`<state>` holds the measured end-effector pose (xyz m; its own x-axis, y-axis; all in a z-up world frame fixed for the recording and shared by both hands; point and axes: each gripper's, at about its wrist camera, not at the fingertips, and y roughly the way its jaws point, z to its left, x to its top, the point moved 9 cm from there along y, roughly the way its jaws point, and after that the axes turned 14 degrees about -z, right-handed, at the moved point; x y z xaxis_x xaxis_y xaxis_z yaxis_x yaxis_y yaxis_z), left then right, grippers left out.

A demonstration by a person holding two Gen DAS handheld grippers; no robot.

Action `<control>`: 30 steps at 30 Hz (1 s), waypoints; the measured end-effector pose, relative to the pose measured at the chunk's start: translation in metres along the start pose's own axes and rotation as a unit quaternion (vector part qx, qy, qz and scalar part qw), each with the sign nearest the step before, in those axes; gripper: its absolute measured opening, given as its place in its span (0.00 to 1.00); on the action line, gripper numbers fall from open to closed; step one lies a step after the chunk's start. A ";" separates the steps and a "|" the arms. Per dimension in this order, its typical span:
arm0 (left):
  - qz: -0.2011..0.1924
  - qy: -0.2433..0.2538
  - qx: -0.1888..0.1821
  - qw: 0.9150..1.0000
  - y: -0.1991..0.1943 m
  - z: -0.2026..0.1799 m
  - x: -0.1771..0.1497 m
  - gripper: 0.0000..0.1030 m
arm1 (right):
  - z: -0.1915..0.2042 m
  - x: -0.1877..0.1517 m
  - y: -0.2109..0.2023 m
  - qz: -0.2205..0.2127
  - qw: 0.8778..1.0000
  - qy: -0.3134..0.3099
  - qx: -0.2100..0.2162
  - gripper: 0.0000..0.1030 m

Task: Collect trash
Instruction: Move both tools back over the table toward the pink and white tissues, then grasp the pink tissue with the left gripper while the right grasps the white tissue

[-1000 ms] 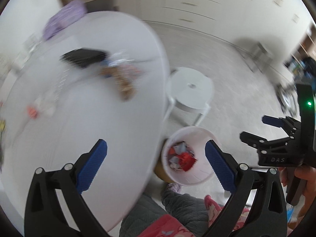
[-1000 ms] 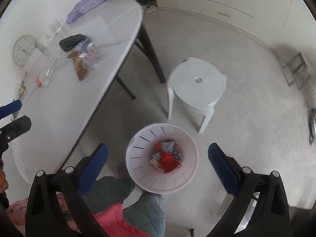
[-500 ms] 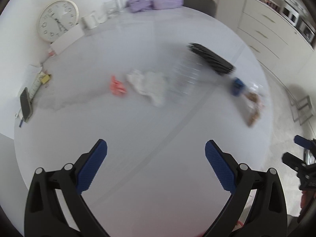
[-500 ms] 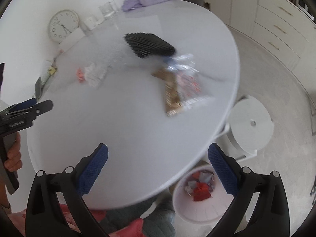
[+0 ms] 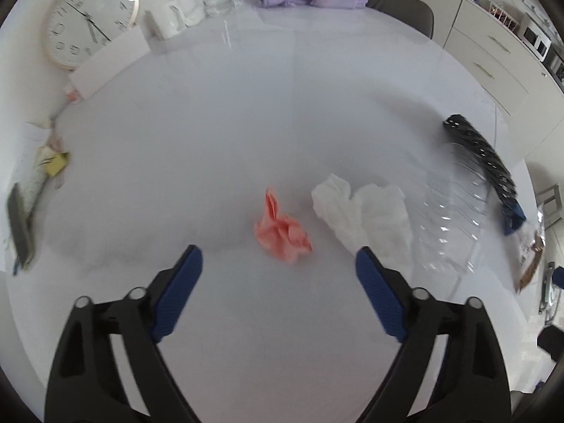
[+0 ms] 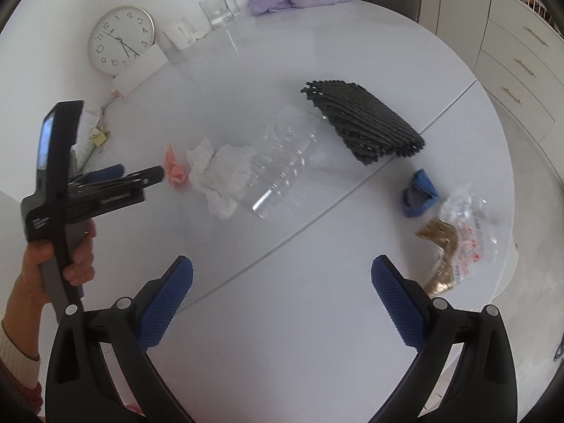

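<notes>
White and round, the bench (image 6: pixel 317 317) is carrying scattered trash: a crumpled pink paper (image 5: pixel 282 234) is lying near its middle, touching or just beside a white tissue (image 5: pixel 363 216), which is lying against a clear plastic bottle (image 6: pixel 282 169). Above the pink paper, the left gripper (image 5: pixel 275 268) is closing its fingers, nothing between them yet. Over bare surface, the right gripper (image 6: pixel 282 282) is holding its fingers wide apart, empty.

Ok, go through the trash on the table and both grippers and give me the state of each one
Left gripper: empty, jaws closing, short of the pink paper.
Right gripper: open, empty.
Pink paper: crumpled, on the table.
White tissue: crumpled, lying loose.
Clear plastic bottle: crushed, on its side.
Snack wrapper: crumpled, near the table's edge.
</notes>
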<state>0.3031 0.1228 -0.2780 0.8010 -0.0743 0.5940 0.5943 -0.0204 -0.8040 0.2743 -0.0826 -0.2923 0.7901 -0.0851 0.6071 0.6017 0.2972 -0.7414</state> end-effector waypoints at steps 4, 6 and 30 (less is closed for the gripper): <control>0.013 0.000 -0.011 1.000 0.032 0.002 0.003 0.69 | 0.014 0.006 0.016 0.011 1.000 -0.001 -0.002 0.98; 0.022 0.001 -0.015 1.000 0.045 0.002 0.002 0.61 | 0.018 0.006 0.020 0.017 1.000 -0.007 -0.003 0.98; 0.011 -0.104 0.014 0.994 -0.011 0.084 -0.026 0.37 | 0.129 0.035 0.157 0.066 0.971 -0.228 0.019 0.87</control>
<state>0.2822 0.2087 -0.2822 0.8095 0.1332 0.5718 0.5762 0.0071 -0.8173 0.3810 0.0835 -0.3503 0.7201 0.3838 0.5780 0.4879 0.3123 -0.8151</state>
